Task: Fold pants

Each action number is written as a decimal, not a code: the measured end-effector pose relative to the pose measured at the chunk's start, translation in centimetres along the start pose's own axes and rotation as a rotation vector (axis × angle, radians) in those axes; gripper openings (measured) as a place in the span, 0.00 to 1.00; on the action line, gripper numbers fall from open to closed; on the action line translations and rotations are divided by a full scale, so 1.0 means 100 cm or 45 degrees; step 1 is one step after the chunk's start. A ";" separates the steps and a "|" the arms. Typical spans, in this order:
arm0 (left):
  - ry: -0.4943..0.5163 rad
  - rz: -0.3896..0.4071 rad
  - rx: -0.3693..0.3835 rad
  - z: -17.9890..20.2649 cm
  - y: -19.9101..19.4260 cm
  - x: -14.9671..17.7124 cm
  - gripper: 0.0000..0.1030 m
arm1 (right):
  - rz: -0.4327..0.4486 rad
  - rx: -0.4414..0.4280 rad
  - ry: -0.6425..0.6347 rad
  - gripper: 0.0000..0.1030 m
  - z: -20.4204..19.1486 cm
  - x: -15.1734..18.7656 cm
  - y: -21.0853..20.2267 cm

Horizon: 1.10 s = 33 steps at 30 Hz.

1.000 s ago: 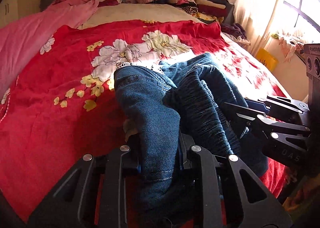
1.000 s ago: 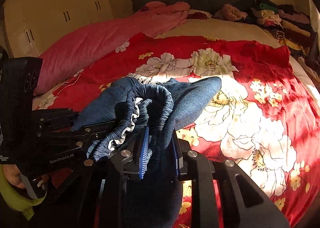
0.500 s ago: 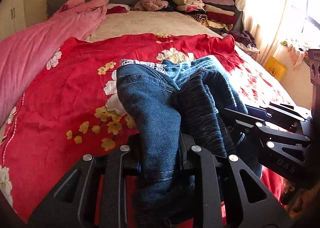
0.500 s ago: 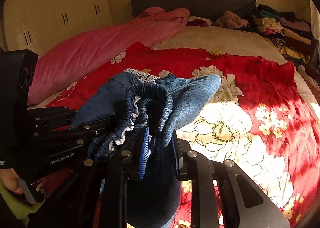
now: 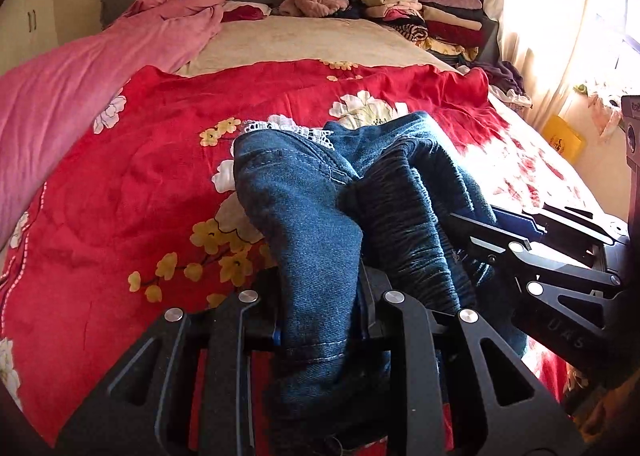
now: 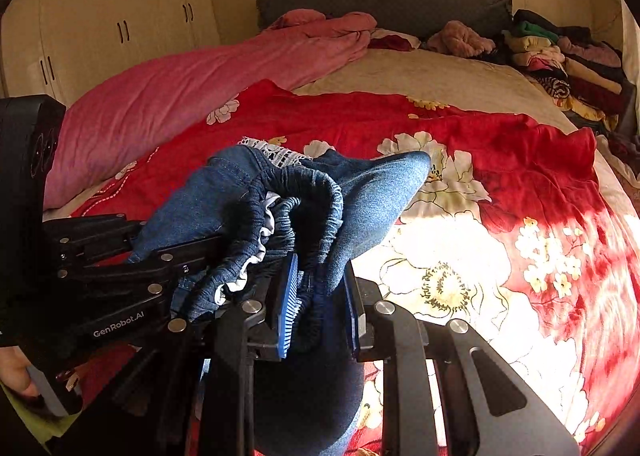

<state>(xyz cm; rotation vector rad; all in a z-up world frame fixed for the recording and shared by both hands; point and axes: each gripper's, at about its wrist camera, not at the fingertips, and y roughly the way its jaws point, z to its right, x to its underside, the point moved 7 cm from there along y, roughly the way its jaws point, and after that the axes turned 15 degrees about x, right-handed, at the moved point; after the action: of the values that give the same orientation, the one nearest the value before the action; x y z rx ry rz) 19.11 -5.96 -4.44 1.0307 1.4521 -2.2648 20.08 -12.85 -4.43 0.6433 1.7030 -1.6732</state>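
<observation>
Both tongs have carried the jeans forward over the red quilt; left tong and right tong each pinch bunched waistband, which could slip, spoiling the fold.

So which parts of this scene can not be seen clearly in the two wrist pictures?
- Blue denim pants: the lower part drops behind the left gripper and off the bottom edge in the left wrist view.
- Same pants in the right wrist view: the right gripper covers the hanging end.
- Folded clothes stack: too small to tell the single pieces.
</observation>
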 end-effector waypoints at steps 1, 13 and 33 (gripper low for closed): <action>-0.005 -0.003 -0.002 -0.001 0.001 0.001 0.18 | -0.008 0.006 0.001 0.19 0.001 0.001 0.003; -0.025 -0.023 -0.022 -0.011 0.009 0.010 0.27 | -0.083 0.091 0.009 0.32 0.012 0.016 0.019; -0.055 -0.045 -0.032 -0.020 0.017 0.019 0.37 | -0.138 0.132 0.026 0.49 0.024 0.028 0.036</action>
<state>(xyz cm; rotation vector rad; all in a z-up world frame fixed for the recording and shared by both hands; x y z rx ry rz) 19.54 -4.71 -7.43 0.9504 1.4891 -2.2724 21.13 -15.28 -8.87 0.6276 1.7007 -1.8467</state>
